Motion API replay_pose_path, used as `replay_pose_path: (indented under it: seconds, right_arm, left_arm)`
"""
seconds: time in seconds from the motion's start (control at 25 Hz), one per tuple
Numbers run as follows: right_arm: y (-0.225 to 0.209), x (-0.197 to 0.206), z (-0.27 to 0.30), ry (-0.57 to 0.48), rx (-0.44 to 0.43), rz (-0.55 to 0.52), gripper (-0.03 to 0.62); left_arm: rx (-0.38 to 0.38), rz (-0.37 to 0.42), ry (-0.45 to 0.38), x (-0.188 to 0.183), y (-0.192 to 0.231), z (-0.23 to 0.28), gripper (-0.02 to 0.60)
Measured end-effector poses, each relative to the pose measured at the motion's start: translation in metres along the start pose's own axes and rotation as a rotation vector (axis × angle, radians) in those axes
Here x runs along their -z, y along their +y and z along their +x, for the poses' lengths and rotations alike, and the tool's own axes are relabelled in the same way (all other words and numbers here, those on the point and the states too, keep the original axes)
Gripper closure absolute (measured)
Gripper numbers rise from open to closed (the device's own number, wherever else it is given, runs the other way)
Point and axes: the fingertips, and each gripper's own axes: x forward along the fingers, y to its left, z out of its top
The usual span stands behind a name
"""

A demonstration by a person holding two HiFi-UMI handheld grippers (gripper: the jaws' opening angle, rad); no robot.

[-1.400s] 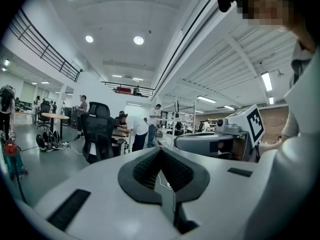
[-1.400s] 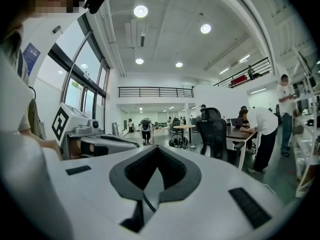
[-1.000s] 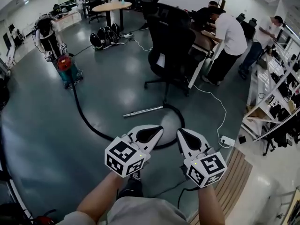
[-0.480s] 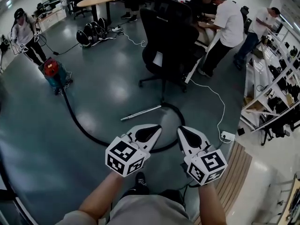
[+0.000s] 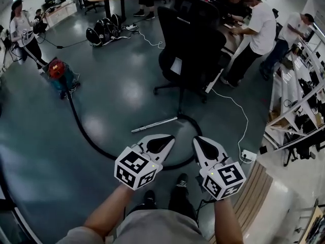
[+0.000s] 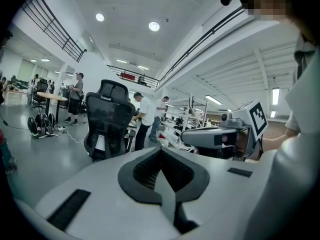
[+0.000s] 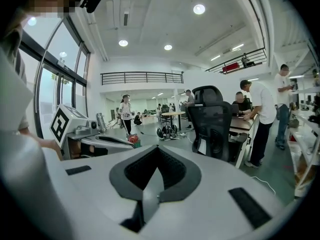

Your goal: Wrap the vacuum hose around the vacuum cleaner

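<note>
Jaws together and empty on left gripper and right gripper, vacuum hose lies looped on floor mid-frame, vacuum cleaner upper left; dragging it could snag the chair legs or sweep the metal tube along.

Far left, vacuum cleaner; hose from it across floor toward tube, seemingly just before chair.

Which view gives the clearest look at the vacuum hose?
The head view: the black vacuum hose runs across the floor from the red vacuum cleaner and curves round to the metal tube. The right gripper view shows only the vacuum cleaner, small and far off; the left gripper view shows no hose.
</note>
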Motion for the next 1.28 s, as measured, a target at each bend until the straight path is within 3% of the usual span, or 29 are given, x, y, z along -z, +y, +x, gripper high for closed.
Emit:
replay_pose_path:
  seconds: [0.44, 0.76, 0.88, 1.0, 1.16, 1.28]
  right_arm:
    - [-0.094, -0.026, 0.051, -0.006, -0.159, -0.049, 0.592]
    - [-0.158, -0.003, 0.09, 0.052, -0.253, -0.052, 0.592]
    - [-0.17, 0.012, 0.112, 0.075, -0.247, -0.052, 0.592]
    - [-0.182, 0.044, 0.139, 0.113, -0.21, -0.064, 0.592]
    - [-0.205, 0.108, 0.19, 0.162, -0.157, -0.077, 0.592]
    - [-0.224, 0.172, 0.232, 0.198, -0.14, -0.074, 0.592]
  left_arm:
    - [-0.134, 0.012, 0.005, -0.031, 0.04, 0.088, 0.577]
    - [-0.241, 0.009, 0.083, -0.014, 0.077, 0.138, 0.577]
    - [-0.258, -0.016, 0.113, 0.008, 0.105, 0.151, 0.577]
    - [-0.224, -0.031, 0.149, 0.046, 0.134, 0.166, 0.577]
    - [-0.163, -0.028, 0.195, 0.112, 0.185, 0.198, 0.575]
    - [-0.162, -0.03, 0.229, 0.175, 0.229, 0.228, 0.575]
